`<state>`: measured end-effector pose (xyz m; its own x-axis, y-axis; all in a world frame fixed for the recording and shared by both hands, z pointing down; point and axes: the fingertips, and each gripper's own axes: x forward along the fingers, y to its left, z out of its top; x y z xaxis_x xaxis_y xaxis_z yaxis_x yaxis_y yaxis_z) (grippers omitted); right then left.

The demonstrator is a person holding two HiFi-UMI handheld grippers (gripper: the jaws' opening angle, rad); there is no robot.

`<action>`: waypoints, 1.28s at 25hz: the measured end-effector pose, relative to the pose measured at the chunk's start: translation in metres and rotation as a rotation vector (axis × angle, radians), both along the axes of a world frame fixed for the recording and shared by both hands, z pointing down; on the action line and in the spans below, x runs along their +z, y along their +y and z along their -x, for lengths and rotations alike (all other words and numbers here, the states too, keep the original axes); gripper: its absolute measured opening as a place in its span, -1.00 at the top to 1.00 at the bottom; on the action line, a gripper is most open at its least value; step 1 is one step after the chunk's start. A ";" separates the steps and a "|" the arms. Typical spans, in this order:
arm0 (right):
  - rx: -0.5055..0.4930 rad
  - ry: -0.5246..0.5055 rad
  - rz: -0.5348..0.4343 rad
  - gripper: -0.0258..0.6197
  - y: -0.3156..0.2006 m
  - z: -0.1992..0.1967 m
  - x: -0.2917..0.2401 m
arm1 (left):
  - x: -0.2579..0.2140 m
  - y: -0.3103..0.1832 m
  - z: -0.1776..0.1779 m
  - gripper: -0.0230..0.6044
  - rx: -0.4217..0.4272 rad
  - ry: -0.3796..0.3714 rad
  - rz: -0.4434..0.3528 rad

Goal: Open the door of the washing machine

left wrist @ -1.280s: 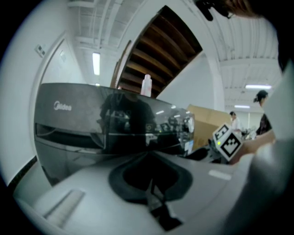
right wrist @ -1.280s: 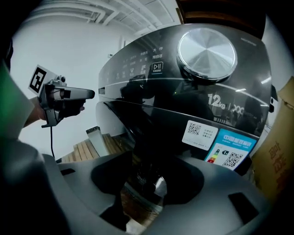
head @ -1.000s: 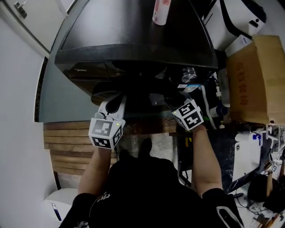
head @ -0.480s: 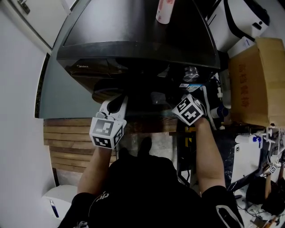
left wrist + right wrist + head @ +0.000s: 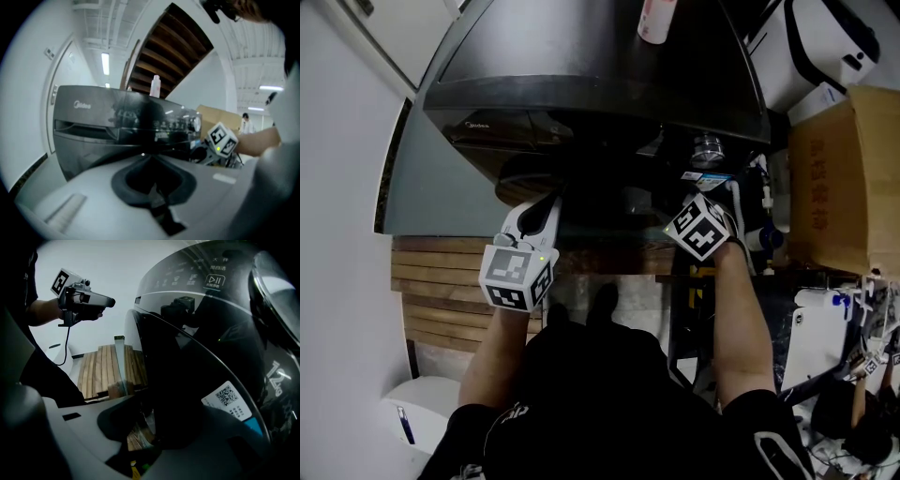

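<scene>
Since a second ago, right gripper [image 5: 146,430] is shifted slightly outward, jaws clamped on rim of door [image 5: 187,394]. Door, low on front of washing machine [image 5: 581,66], is judged pulled ajar; opening under way. Meanwhile left gripper [image 5: 155,190] is drawn back slightly, jaws together, nothing held. Midea logo [image 5: 82,104] is read on machine front; play/pause mark [image 5: 213,281], QR sticker [image 5: 228,396] and large "12" [image 5: 280,376] are noted.

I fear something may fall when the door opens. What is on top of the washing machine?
A white bottle stands upright on the washing machine, near its back. I see nothing else there, but the picture edge cuts off the back of the top.
</scene>
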<state>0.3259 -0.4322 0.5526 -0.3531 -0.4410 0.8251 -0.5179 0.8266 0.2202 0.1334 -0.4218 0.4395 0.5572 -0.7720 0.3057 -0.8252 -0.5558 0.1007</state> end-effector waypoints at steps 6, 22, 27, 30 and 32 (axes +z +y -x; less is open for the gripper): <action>0.031 0.030 -0.041 0.51 -0.002 0.001 -0.002 | 0.004 0.015 0.000 0.90 -0.004 0.011 0.021; 0.139 0.036 -0.008 0.48 0.028 0.002 0.005 | -0.021 0.063 0.066 0.90 0.006 0.036 -0.024; 0.218 -0.098 -0.035 0.51 0.082 0.031 0.007 | -0.014 0.068 0.087 0.90 0.006 0.069 0.002; 0.276 -0.069 -0.064 0.49 0.095 0.039 0.006 | -0.010 0.084 0.086 0.90 0.048 0.072 0.015; 0.311 -0.063 -0.075 0.48 0.109 0.044 0.004 | -0.006 0.101 0.085 0.90 0.077 0.069 0.028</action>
